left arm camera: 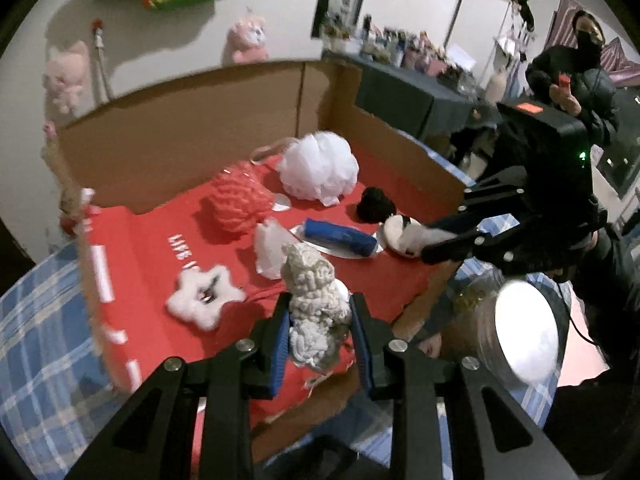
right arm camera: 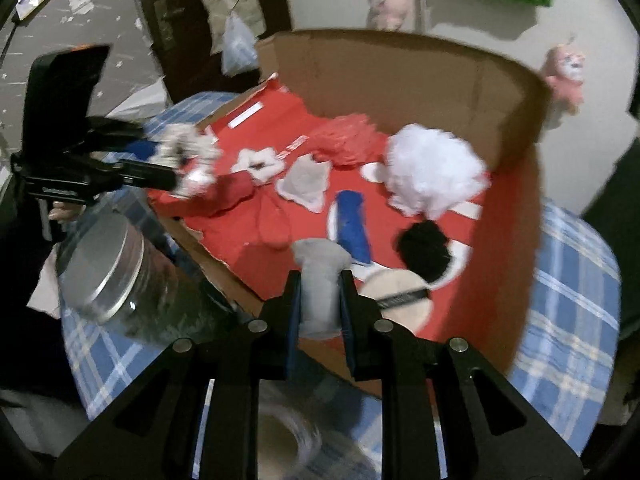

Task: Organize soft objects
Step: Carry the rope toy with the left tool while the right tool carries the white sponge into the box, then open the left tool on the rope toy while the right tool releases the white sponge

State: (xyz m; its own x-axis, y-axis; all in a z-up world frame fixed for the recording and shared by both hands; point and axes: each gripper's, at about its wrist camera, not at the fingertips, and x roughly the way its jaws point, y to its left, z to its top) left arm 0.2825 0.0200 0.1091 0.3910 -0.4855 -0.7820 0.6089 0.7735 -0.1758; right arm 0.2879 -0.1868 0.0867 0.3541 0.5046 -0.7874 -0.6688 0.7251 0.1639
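My left gripper [left arm camera: 320, 312] is shut on a knobbly white-grey soft toy [left arm camera: 312, 300] above the near edge of a cardboard box [left arm camera: 168, 144] lined with red cloth; it shows at the left of the right wrist view [right arm camera: 176, 168]. My right gripper [right arm camera: 320, 292] is shut on a grey soft piece [right arm camera: 320, 280] over the box's near edge; it shows at the right of the left wrist view [left arm camera: 436, 240]. In the box lie a white mesh puff [left arm camera: 318, 168], a red puff [left arm camera: 240, 200], a black pompom [left arm camera: 374, 204], a blue roll [left arm camera: 340, 236], a white fluffy star [left arm camera: 204, 296] and a round cream pad [right arm camera: 394, 296].
A glass jar with a metal lid [left arm camera: 520, 328] lies beside the box on the blue checked cloth [left arm camera: 36, 340]; it shows in the right wrist view [right arm camera: 100, 268]. A person in black [left arm camera: 580, 76] stands behind. Pink plush toys [left arm camera: 250, 40] hang on the wall.
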